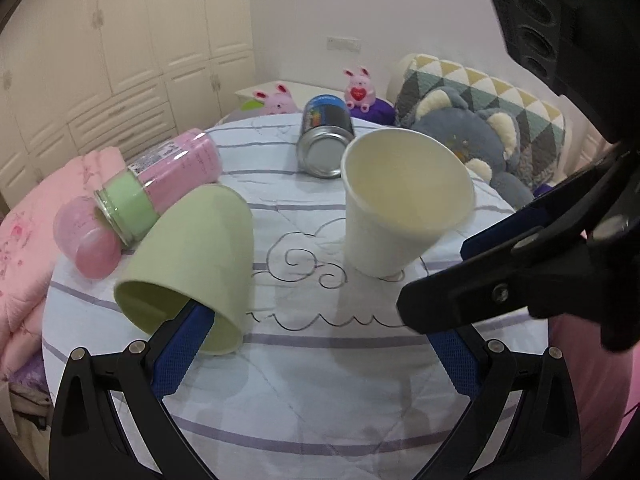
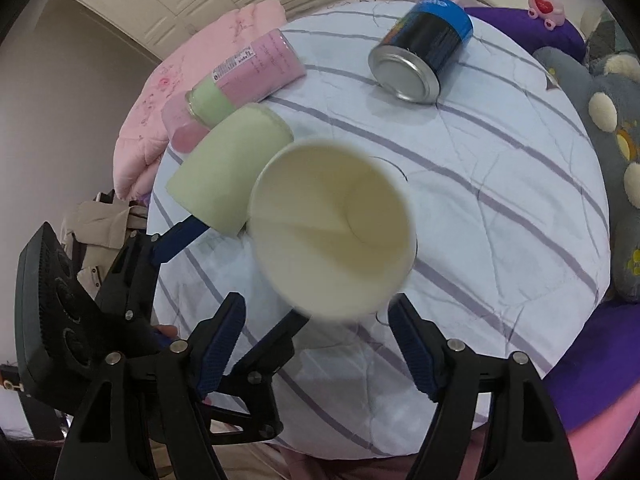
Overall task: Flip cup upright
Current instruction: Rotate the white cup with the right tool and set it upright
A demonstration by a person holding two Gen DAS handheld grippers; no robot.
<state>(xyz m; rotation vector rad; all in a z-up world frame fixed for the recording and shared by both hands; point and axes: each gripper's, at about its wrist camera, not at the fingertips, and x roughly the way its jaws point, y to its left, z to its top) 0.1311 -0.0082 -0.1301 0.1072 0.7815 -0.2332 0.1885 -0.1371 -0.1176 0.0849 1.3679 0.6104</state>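
Note:
A pale green cup (image 1: 192,256) lies tilted, mouth toward me, with my left gripper's left finger (image 1: 180,344) inside its mouth; my left gripper (image 1: 316,344) is open wide. The green cup also shows in the right wrist view (image 2: 228,172). A white paper cup (image 1: 400,204) stands upright, mouth up, on the round table (image 1: 320,380). In the right wrist view the white cup (image 2: 332,228) sits just beyond my open right gripper (image 2: 316,320), not touched by the fingers. The right gripper's fingers (image 1: 500,272) show at the white cup's right in the left view.
A pink bottle with a green band (image 1: 160,184) lies at the left, touching the green cup. A blue tin can (image 1: 324,136) lies on its side at the back. Plush toys (image 1: 468,136) and a pink quilt (image 1: 24,240) ring the table.

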